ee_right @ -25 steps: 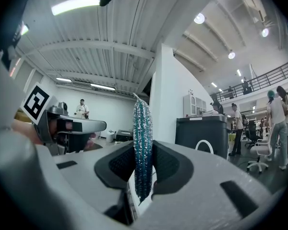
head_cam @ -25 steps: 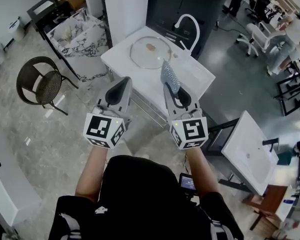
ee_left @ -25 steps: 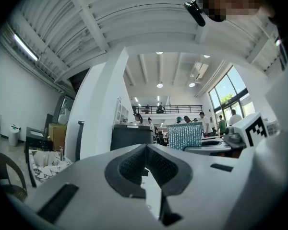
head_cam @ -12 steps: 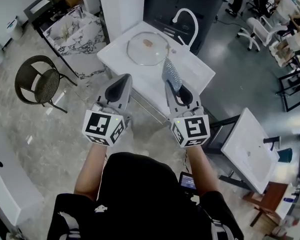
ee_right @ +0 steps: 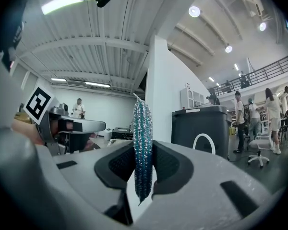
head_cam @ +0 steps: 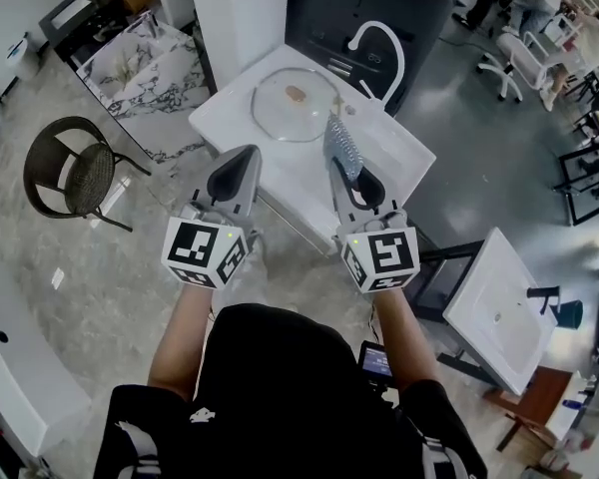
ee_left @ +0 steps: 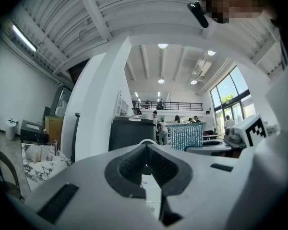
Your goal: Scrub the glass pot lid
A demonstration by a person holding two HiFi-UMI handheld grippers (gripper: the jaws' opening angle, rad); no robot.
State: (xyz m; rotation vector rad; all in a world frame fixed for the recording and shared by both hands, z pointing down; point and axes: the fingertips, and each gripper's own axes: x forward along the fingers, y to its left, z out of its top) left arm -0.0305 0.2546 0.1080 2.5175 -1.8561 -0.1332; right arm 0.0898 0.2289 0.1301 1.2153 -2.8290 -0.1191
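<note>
Our right gripper (ee_right: 143, 150) pinches a glittery blue scrubber (ee_right: 142, 123) between its pads. The scrubber sits edge-on and upright, so most of it stands proud of the jaw tips. We judge that this leaves a free face to rub on glass without the plastic touching it. Our left gripper (ee_left: 146, 147) has its jaws pressed together on nothing, and we read it as the spare hand, ready to steady the lid when we reach it. From the head view we hold the two grippers side by side and level, pointing ahead at the white counter (head_cam: 230, 118), with the scrubber's tip just over its near part. The lid (head_cam: 280, 113) lies flat on the far part of that counter with its knob (head_cam: 298, 94) up. It is near the white tap (head_cam: 379, 43), and neither gripper touches it. Lying that way it offers its whole top face, which suits a pad brought down from above. Nothing touches the glass yet, so we take the scrubbing as not begun. The next move calls for carrying the scrubber forward and down onto the lid. The left gripper should probably press the rim or knob, since smooth glass on a smooth top may slide or spin under the strokes.
</note>
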